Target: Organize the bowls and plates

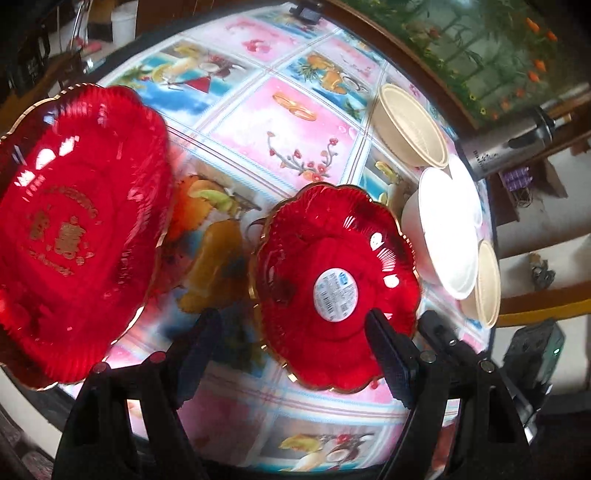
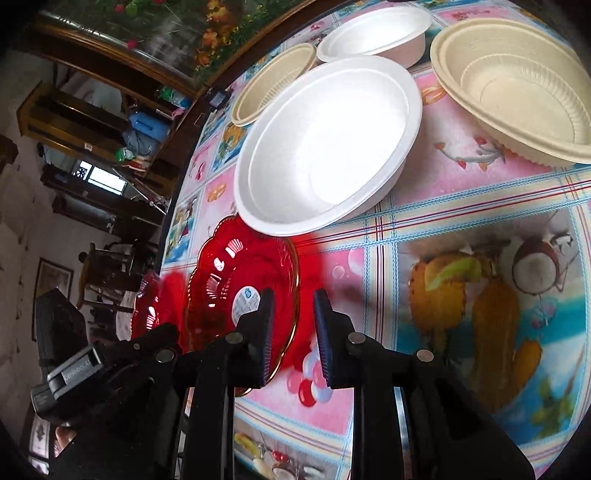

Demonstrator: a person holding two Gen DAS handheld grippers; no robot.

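A small red scalloped plate (image 1: 334, 286) with a white sticker lies on the table; it also shows in the right wrist view (image 2: 236, 291). My left gripper (image 1: 295, 354) is open above the table, its right finger (image 1: 388, 358) over the plate's near edge. A large red plate (image 1: 74, 229) with gold lettering sits at the left, its edge also in the right view (image 2: 147, 310). My right gripper (image 2: 293, 332) is open with the small plate's rim between its jaws. White bowls (image 2: 325, 144) (image 2: 373, 33) and beige bowls (image 2: 517, 85) (image 2: 273, 83) stand beyond.
The round table (image 1: 280, 122) has a colourful picture tablecloth. The bowls line its right edge in the left wrist view (image 1: 447, 229). A steel flask (image 1: 509, 147) and wooden furniture stand beyond the edge. A framed flower picture (image 1: 480, 44) is behind.
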